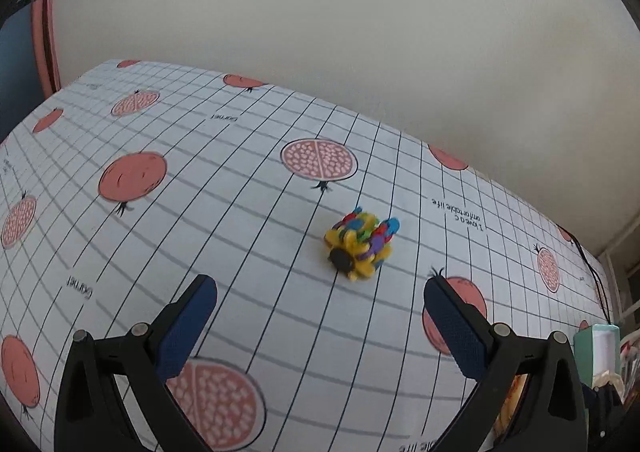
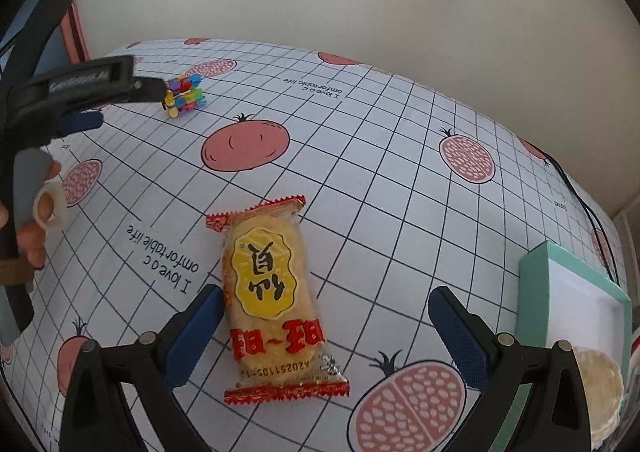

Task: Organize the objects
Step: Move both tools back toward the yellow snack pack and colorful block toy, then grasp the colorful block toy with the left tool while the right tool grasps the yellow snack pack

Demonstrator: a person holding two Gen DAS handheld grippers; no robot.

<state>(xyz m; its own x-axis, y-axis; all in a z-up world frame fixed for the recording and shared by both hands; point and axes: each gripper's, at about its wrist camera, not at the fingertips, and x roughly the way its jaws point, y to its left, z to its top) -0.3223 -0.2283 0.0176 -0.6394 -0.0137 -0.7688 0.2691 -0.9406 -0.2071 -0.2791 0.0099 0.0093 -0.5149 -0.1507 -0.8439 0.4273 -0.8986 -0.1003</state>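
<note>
A small multicoloured block toy (image 1: 361,244) lies on the pomegranate-print tablecloth, ahead of my left gripper (image 1: 320,288), which is open and empty. In the right wrist view the same toy (image 2: 185,95) sits far off at the upper left, just past the tip of the left gripper. A rice cracker packet (image 2: 267,292) with red ends and a yellow label lies flat in front of my right gripper (image 2: 326,300). That gripper is open, and its left blue pad (image 2: 196,336) is close beside the packet.
A teal box (image 2: 576,300) with a white inside stands at the right edge of the table; another cracker (image 2: 598,384) shows beside it. A person's hand (image 2: 34,212) holds the left gripper's handle. A black cable (image 2: 576,188) runs along the far right. A plain wall stands behind the table.
</note>
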